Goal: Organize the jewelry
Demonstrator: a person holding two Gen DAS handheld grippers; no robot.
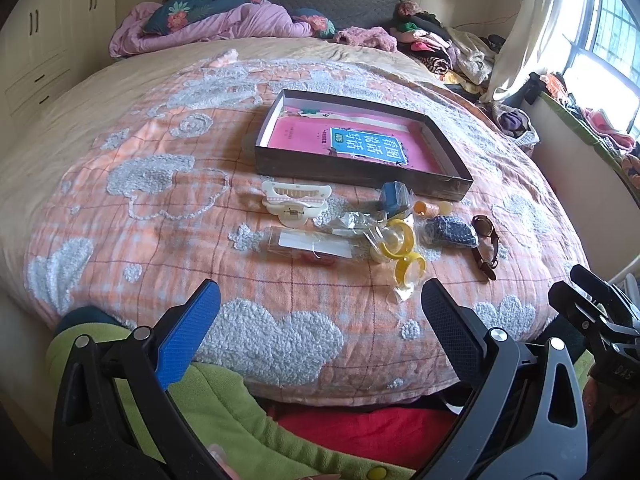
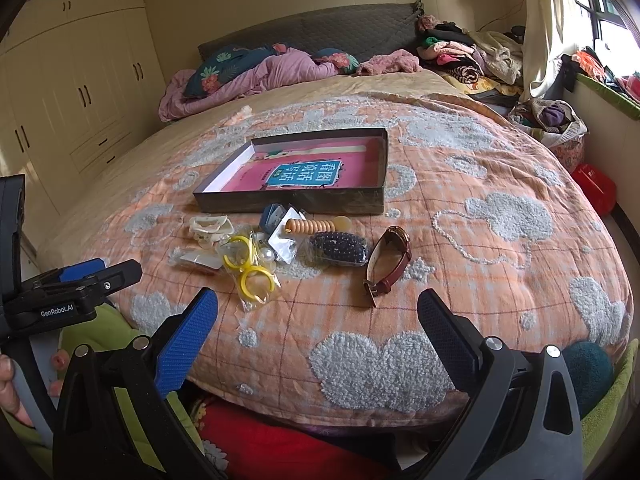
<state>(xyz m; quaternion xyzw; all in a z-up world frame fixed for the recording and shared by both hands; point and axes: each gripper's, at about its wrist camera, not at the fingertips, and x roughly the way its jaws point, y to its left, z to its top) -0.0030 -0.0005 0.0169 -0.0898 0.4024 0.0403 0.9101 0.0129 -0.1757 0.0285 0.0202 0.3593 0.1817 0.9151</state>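
A shallow dark box (image 1: 352,176) (image 2: 288,202) with a pink book inside lies on the bed. In front of it lie several small items: a white hair claw (image 1: 294,202) (image 2: 210,230), yellow rings in a clear bag (image 1: 402,250) (image 2: 250,268), a dark bead bracelet in a bag (image 1: 450,232) (image 2: 340,248), a brown-strap watch (image 1: 486,246) (image 2: 390,266), an orange coil tie (image 1: 426,209) (image 2: 310,226) and a blue item (image 1: 394,198) (image 2: 272,216). My left gripper (image 1: 320,328) and right gripper (image 2: 318,328) are open and empty, held near the bed's front edge.
The orange quilt with grey clouds (image 1: 160,200) (image 2: 500,240) covers the bed. Pillows and a purple duvet (image 1: 208,24) lie at the head, a clothes pile (image 2: 472,56) at the back right. Wardrobes (image 2: 80,92) stand left. The left gripper shows in the right wrist view (image 2: 72,292).
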